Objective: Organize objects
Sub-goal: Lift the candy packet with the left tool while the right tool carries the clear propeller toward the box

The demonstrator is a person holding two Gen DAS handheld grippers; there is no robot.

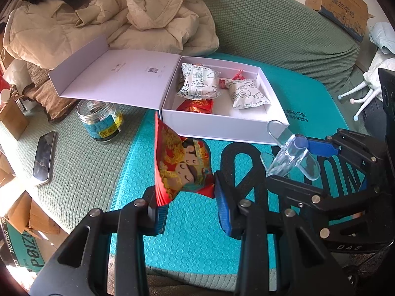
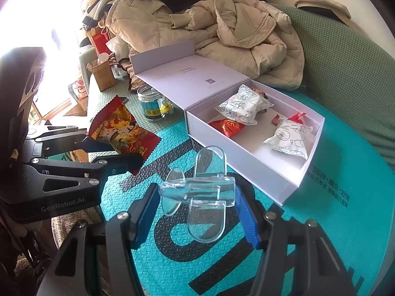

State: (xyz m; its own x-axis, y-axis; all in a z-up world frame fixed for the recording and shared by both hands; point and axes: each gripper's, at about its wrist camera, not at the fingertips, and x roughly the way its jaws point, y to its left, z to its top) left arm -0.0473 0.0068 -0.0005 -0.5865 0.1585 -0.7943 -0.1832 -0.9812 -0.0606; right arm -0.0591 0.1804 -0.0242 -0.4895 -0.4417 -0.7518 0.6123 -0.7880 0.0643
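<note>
My left gripper point(image 1: 190, 204) is shut on a red snack packet point(image 1: 182, 165) with a cartoon couple, held above the teal mat point(image 1: 187, 234); the packet also shows in the right wrist view point(image 2: 123, 130). My right gripper point(image 2: 197, 209) is shut on a clear plastic stand point(image 2: 200, 192), also seen in the left wrist view point(image 1: 288, 153). An open white box point(image 1: 222, 128) lies just beyond, holding two white snack packets point(image 1: 197, 81), a red packet point(image 1: 197, 106) and small red candies point(image 1: 237, 74).
A glass jar point(image 1: 101, 120) stands left of the box and a phone point(image 1: 44, 157) lies further left on the green sofa. A beige jacket point(image 1: 111, 17) is piled behind the box. Cardboard boxes point(image 1: 338, 2) sit at the back right and lower left.
</note>
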